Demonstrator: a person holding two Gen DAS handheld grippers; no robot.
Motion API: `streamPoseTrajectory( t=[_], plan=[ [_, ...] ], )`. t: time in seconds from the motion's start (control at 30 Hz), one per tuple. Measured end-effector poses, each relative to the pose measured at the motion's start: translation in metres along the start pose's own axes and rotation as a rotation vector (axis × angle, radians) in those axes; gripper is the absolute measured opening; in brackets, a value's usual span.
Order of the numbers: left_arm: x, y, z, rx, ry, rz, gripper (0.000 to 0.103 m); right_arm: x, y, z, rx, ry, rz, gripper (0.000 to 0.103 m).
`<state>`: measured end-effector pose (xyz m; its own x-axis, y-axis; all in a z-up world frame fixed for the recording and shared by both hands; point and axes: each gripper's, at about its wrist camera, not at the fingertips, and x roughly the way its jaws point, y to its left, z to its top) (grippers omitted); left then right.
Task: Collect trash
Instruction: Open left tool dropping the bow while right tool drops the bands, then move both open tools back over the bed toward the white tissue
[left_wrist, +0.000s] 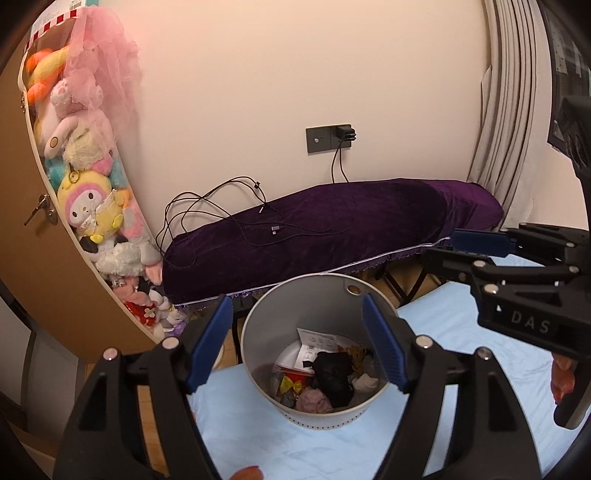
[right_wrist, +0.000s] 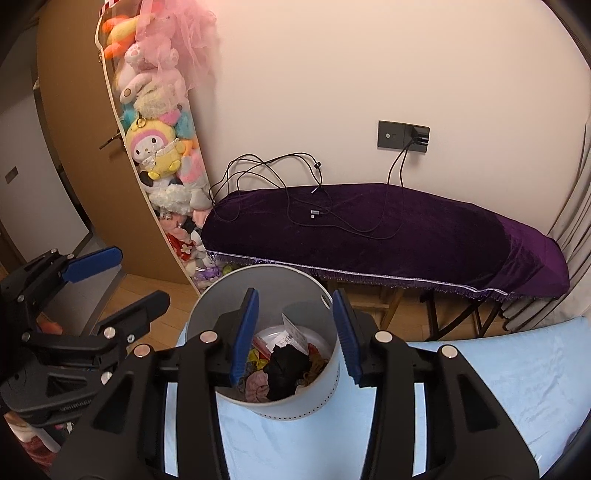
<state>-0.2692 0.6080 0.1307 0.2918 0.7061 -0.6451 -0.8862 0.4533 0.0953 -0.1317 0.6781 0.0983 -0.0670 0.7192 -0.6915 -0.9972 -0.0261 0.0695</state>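
Plainly light, soft stuff: trash (left_wrist: 325, 376) lying in the bottom of the grey bin (left_wrist: 258, 332), namely a crumpled black rag (left_wrist: 332, 373), a pink scrunched cloth (left_wrist: 314, 400), a printed paper slip (left_wrist: 317, 341), a yellow bow (left_wrist: 290, 384). Likely to crush and slip rather than break; best pinched at a bunched fold, not a flat edge. Thin-walled and probably easy to tip, the bin itself; safest gripped at the rim near the round hole at 1 o'clock. Standing on a pale blue bed sheet (left_wrist: 461, 369), just before a purple-draped bench (left_wrist: 332, 229) at 12 o'clock. Hovering above, left gripper (left_wrist: 295, 347) with jaws spread wide, holding nothing. At 3 o'clock, right gripper (right_wrist: 295, 336) with jaws partly apart, likewise empty. Plush toys (left_wrist: 92, 206) stacked at 10 o'clock.
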Motion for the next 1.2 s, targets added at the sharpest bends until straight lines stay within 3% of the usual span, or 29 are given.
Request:
streamPoseTrajectory(
  t=[0.27,0.57,0.8,1.2],
  plan=[
    [-0.01,-0.024,-0.011,0.024,-0.009,-0.018,0.073,-0.025,-0.024,-0.03,0.037,-0.024,-0.011,0.04],
    [-0.021,-0.085,-0.03,0.077,-0.016,-0.085,0.073,-0.073,-0.067,-0.078,0.089,-0.065,-0.067,0.04],
    [-0.027,-0.171,-0.053,0.143,-0.016,-0.171,0.073,-0.138,-0.122,-0.143,0.154,-0.127,-0.195,0.04],
    [-0.041,-0.372,-0.103,0.292,0.021,-0.38,0.073,-0.26,-0.252,-0.317,0.332,-0.134,-0.497,0.04]
  ],
)
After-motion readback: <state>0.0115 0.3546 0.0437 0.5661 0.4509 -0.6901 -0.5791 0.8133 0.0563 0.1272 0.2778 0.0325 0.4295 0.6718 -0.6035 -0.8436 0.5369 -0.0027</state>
